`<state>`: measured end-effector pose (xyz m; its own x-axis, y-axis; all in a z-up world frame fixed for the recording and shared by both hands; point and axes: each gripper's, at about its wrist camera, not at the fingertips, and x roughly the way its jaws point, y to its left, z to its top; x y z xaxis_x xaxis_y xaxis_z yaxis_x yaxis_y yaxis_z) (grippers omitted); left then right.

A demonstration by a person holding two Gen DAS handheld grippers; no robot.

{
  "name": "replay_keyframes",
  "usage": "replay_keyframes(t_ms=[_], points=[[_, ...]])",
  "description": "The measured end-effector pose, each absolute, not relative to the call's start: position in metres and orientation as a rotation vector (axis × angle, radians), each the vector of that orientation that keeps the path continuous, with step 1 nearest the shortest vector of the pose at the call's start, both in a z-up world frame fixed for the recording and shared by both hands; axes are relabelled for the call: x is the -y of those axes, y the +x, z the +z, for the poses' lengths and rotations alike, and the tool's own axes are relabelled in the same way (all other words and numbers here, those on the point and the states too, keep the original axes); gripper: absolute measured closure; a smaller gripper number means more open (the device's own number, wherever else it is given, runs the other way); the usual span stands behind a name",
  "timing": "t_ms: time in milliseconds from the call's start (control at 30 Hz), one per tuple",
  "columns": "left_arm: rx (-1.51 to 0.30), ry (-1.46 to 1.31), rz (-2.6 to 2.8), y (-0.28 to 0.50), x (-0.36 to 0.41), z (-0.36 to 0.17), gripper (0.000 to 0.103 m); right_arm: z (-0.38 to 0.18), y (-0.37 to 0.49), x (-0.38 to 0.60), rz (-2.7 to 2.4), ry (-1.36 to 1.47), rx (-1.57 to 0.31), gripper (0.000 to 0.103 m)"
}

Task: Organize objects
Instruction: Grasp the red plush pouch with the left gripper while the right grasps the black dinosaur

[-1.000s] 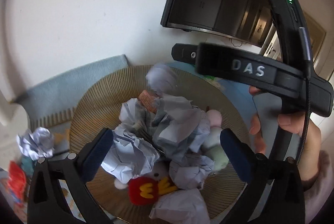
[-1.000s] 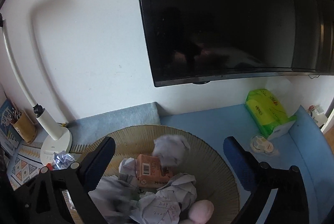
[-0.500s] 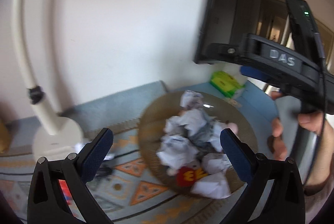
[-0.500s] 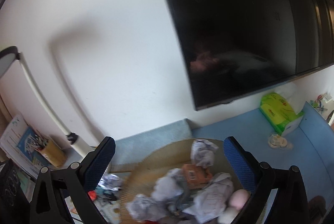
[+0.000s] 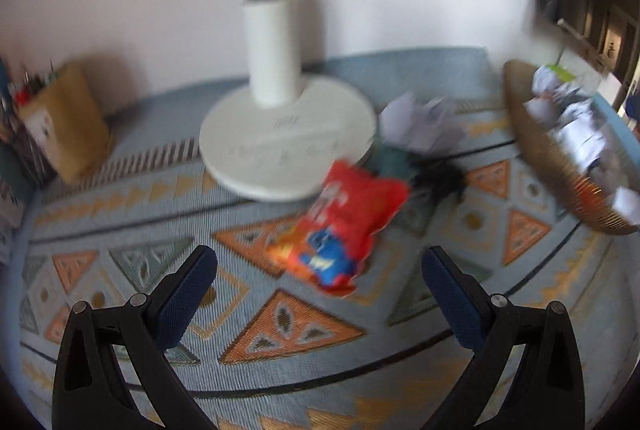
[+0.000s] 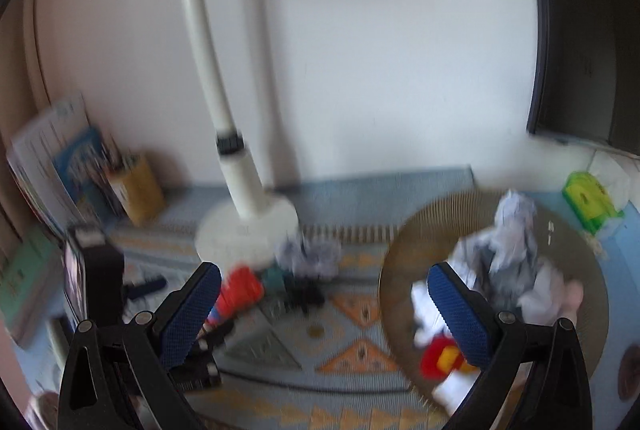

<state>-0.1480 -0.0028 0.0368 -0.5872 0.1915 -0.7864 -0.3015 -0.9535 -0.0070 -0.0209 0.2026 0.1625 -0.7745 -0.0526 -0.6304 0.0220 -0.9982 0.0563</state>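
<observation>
**Lining up on the red snack bag, left side nearer**

Reaching for loose clutter is judged to be the step in hand. The left gripper point(image 5: 319, 278) is seen with jaws spread wide and nothing between them. The red snack bag point(image 5: 344, 222) lies flat on the patterned mat point(image 5: 120, 270), just ahead of the fingertips and slightly right of the gap's centre. Its long axis is judged to run diagonally, from near-left to far-right, so a small wrist turn would be needed to close across the short side. The far end of the bag sits against or just beside the lamp base point(image 5: 288, 145); contact cannot be confirmed because of blur.

The right gripper point(image 6: 324, 314) is also held wide and empty. From its view the same bag point(image 6: 240, 288) appears partly hidden behind the left-hand finger point(image 6: 192, 314), while the woven basket point(image 6: 404, 270), already filled with crumpled paper, lies to the right. The left gripper is therefore judged the nearer one for the bag.

A crumpled paper ball point(image 5: 420, 125) rests farther back, between lamp base and basket, next to a dark object too blurred to name. The basket rim point(image 5: 536, 149) is seen well off to the right of the left gripper.
</observation>
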Motion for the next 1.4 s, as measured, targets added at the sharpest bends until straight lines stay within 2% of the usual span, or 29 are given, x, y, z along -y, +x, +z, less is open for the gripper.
replay_keyframes(t_ms=[100, 267, 433, 567, 833, 1067, 1100, 1133, 1167, 1200, 1233, 1267, 1400], points=[[-0.135, -1.297, 2.539, -0.161, 0.009, 0.02, 0.001, 0.123, -0.017, -0.184, -2.886, 1.156, 0.011, 0.0], [-0.171, -1.3, 2.543, -0.181, -0.003, 0.019, 0.001, 0.071, -0.028, -0.175, -2.884, 1.333, -0.078, 0.0], [-0.16, -1.305, 2.562, -0.186, -0.004, 0.02, 0.0, 0.036, -0.061, -0.167, -2.89, 1.464, -0.045, 0.0], [-0.052, -1.276, 2.55, -0.19, 0.011, 0.023, 0.001, 0.033, -0.087, -0.173, -2.908, 1.48, 0.087, 0.0], [0.159, -1.206, 2.484, -0.192, 0.04, 0.029, 0.001, 0.033, -0.126, -0.167, -2.901, 1.466, 0.081, 0.0], [0.181, -1.199, 2.472, -0.189, 0.042, 0.033, 0.001, 0.033, -0.137, -0.16, -2.845, 1.43, 0.047, 0.001], [0.178, -1.202, 2.469, -0.19, 0.042, 0.033, 0.001, 0.035, -0.136, -0.159, -2.842, 1.413, 0.042, 0.006], [0.173, -1.203, 2.468, -0.191, 0.04, 0.033, 0.002, 0.037, -0.134, -0.156, -2.838, 1.38, 0.026, 0.031], [0.159, -1.204, 2.466, -0.194, 0.038, 0.032, 0.005, 0.04, -0.131, -0.15, -2.834, 1.344, -0.011, 0.046], [0.149, -1.185, 2.453, -0.194, 0.035, 0.033, 0.019, 0.041, -0.131, -0.147, -2.822, 1.331, -0.028, 0.055], [0.15, -1.174, 2.43, -0.192, 0.032, 0.033, 0.028, 0.041, -0.132, -0.146, -2.803, 1.31, -0.028, 0.078], [0.157, -1.166, 2.404, -0.192, 0.03, 0.033, 0.032, 0.041, -0.131, -0.144, -2.788, 1.297, -0.03, 0.083], [0.229, -1.151, 2.381, -0.198, 0.038, 0.032, 0.037, 0.048, -0.124, -0.141, -2.79, 1.21, -0.041, 0.083]])
